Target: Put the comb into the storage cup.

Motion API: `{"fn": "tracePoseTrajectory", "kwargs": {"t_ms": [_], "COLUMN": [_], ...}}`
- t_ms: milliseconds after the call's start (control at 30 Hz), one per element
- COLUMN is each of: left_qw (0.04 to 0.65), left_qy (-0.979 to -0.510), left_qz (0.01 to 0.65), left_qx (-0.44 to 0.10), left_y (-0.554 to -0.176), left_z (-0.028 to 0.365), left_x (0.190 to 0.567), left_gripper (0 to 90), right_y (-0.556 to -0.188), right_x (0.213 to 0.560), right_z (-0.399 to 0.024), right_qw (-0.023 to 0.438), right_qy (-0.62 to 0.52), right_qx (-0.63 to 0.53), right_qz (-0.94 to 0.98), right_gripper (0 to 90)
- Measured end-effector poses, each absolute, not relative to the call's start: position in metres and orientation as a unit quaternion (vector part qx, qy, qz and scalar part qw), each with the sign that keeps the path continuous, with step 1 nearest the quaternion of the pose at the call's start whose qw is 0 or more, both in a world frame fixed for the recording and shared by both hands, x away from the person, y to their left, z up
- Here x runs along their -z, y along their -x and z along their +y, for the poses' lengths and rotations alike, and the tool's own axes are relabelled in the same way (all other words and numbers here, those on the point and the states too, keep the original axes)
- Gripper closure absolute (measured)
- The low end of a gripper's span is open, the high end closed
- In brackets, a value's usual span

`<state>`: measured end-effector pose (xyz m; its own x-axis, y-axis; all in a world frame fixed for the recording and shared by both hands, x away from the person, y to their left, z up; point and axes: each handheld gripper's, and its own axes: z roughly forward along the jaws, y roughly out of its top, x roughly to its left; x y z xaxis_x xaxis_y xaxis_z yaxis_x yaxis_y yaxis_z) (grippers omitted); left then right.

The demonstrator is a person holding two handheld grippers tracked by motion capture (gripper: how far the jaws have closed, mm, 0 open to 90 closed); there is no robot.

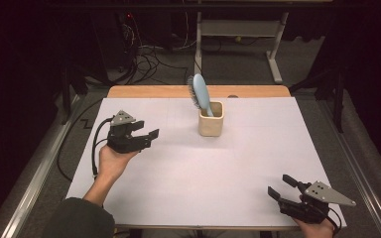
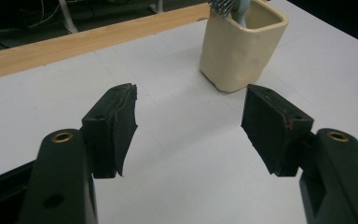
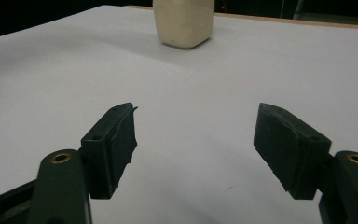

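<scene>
One cream cup (image 1: pixel 211 119) at 12 o'clock on the counter (image 1: pixel 203 188) holds one blue hairbrush (image 1: pixel 200 94). Left hand-held gripper (image 1: pixel 146 130) and right hand-held gripper (image 1: pixel 280 187): jaws apart, empty.

A blue hairbrush (image 1: pixel 200 94) leans bristle-end up in a cream cup (image 1: pixel 211 125).

From my remote station I saw a dim room, with the light falling mostly on the white sheet (image 1: pixel 203 168) that covered the counter (image 1: pixel 144 91), whose wooden edge showed along the far side. Beyond it lay grey carpeted floor (image 1: pixel 238 67), a tangle of black cables (image 1: pixel 146 59) on the left, and the pale metal legs of a desk frame (image 1: pixel 275 54). Everything farther back was in darkness.
</scene>
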<state>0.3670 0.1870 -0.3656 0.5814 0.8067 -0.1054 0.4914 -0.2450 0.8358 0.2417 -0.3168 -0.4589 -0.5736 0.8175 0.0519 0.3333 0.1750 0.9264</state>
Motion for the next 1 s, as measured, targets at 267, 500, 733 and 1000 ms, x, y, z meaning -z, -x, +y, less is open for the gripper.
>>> {"fn": "tracePoseTrajectory", "kwargs": {"t_ms": [267, 500, 733, 1000], "left_qw": [0.448, 0.446, 0.440, 0.441], "left_qy": [-0.767, -0.768, -0.773, -0.774], "left_qz": [0.425, 0.424, 0.416, 0.414], "left_qx": [-0.176, -0.178, -0.188, -0.190], "left_y": [-0.361, -0.357, -0.350, -0.345], "left_z": [0.192, 0.193, 0.192, 0.194], "left_x": [0.366, 0.367, 0.367, 0.368], "left_gripper": [35.7, 35.5, 34.7, 34.3], "right_y": [-0.242, -0.242, -0.242, -0.242], "right_x": [0.459, 0.459, 0.459, 0.459], "right_z": [-0.317, -0.317, -0.317, -0.317], "right_qw": [0.238, 0.238, 0.238, 0.238], "right_qy": [-0.395, -0.395, -0.395, -0.395], "right_qx": [-0.507, -0.507, -0.507, -0.507], "right_qz": [0.728, 0.728, 0.728, 0.728], "right_gripper": [30.2, 30.3, 30.2, 30.2]}}
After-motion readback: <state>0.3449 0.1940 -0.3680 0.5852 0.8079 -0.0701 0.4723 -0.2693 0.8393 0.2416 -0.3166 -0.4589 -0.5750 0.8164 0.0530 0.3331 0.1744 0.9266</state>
